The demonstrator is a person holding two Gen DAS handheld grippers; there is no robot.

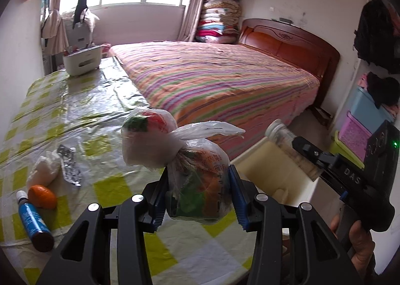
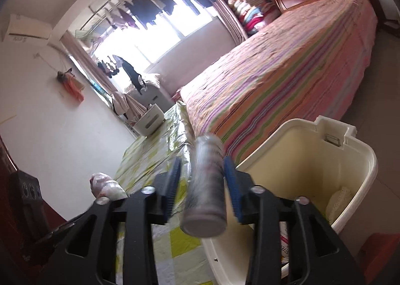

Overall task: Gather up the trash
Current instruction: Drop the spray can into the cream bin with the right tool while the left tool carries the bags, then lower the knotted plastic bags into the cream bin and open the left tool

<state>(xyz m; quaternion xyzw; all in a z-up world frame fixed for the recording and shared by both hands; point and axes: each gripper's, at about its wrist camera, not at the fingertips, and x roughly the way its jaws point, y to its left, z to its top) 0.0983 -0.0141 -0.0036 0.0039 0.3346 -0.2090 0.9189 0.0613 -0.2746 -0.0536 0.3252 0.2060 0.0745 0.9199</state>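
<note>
Bin (image 2: 295, 160) holds crumpled wrappers; left gripper (image 1: 197, 193) clamps tied bag (image 1: 195, 180)

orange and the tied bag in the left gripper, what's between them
A crumpled foil wrapper and a white wad lie between the orange and the tied bag, in the left wrist view.

two bottles (image 1: 35, 225) (image 2: 205, 185), one tied bag (image 1: 185, 172), one orange (image 1: 42, 196), one bin (image 2: 312, 160).

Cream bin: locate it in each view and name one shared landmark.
Left wrist view: cream bin sits right of centre, behind the tied bag, beside the table edge.
Right wrist view: cream bin fills the lower right, open, with trash inside.
Shared landmark: the striped bed behind it.
</note>
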